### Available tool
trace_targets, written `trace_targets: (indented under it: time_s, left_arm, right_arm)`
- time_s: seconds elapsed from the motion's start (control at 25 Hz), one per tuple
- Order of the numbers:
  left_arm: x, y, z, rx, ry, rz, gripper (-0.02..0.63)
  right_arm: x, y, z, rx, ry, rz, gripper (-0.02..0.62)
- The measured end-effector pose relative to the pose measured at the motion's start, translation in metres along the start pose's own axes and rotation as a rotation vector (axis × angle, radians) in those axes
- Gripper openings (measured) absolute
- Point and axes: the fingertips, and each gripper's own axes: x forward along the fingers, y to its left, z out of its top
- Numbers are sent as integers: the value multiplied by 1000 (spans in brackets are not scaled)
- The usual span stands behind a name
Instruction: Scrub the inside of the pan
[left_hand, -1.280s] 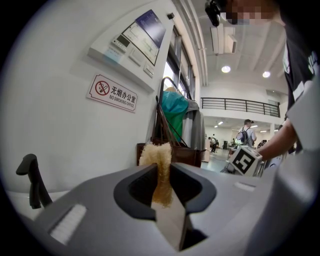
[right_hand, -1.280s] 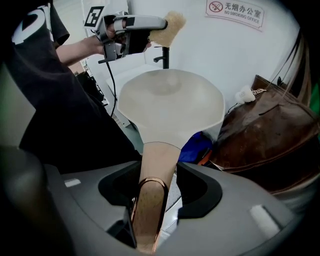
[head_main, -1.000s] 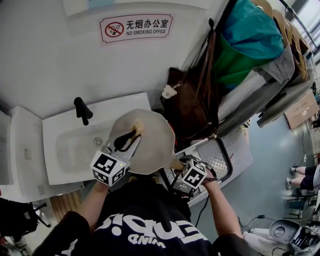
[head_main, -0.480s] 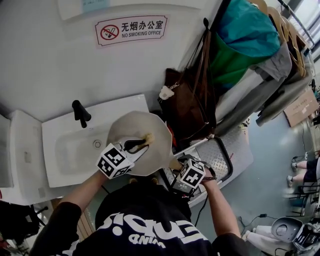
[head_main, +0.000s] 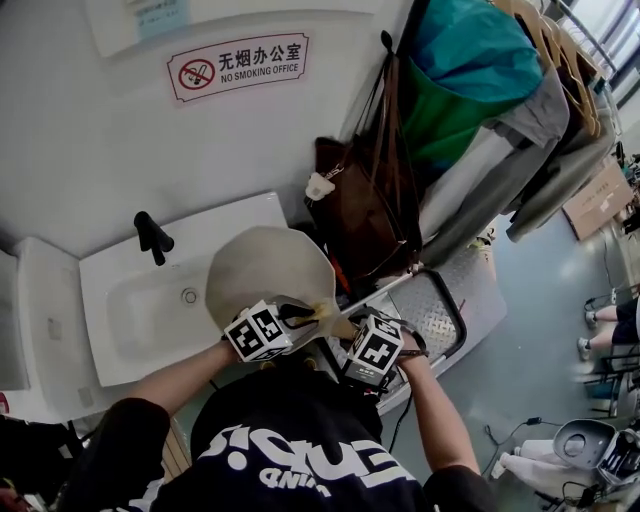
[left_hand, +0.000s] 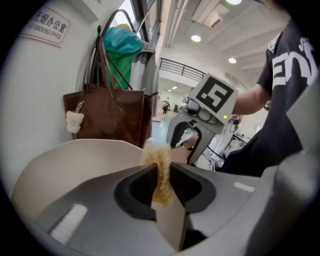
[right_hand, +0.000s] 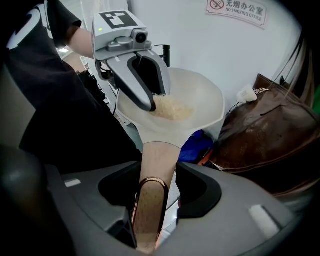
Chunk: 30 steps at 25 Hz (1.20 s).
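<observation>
**Pan hangs on one handle grip while the scrubber works beside it**

Nearest the person, the right gripper (right_hand: 155, 186) has its jaws clamped on the pan's handle (right_hand: 151, 200), a tan bar with a copper loop. Nothing else appears to support the pan. Scrubbing pressure therefore levers against that narrow bar, and the handle could twist or slide in the grip.

Just to its left, the left gripper (left_hand: 161, 182) has its jaws drawn almost together on a straw-coloured scrubber (left_hand: 159, 167). Only a thin waist of fibre is pinched, so a hard drag could pull the scrubber loose. The scrubber presses on the pan's inner wall at the handle end. The two grippers are close here, and a short stroke toward the handle could knock one against the other.

Farther out, the cream pan (head_main: 268, 265) is held tilted in the air over the right end of the sink (head_main: 95, 265). Its right side seems to reach past the basin, so a dropped pan or drips may miss it.

Farthest, a brown bag (head_main: 365, 210) hangs just right of the pan's far rim. A swing of the pan could strike or spatter it.
</observation>
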Motion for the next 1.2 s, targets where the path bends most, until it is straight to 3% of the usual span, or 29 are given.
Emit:
trace_targets:
  time_s: [0.28, 0.56, 1.2]
  left_arm:
    - [22, -10, -4, 2, 33, -48, 74]
    - [27, -2, 1, -17, 29, -46, 74]
    - [39, 44, 18, -92, -36, 62, 72]
  right_arm:
    - [0, 0, 0, 13, -7, 2, 213]
    - [0, 0, -1, 10, 3, 8, 213]
    - [1, 2, -3, 5, 19, 31, 213]
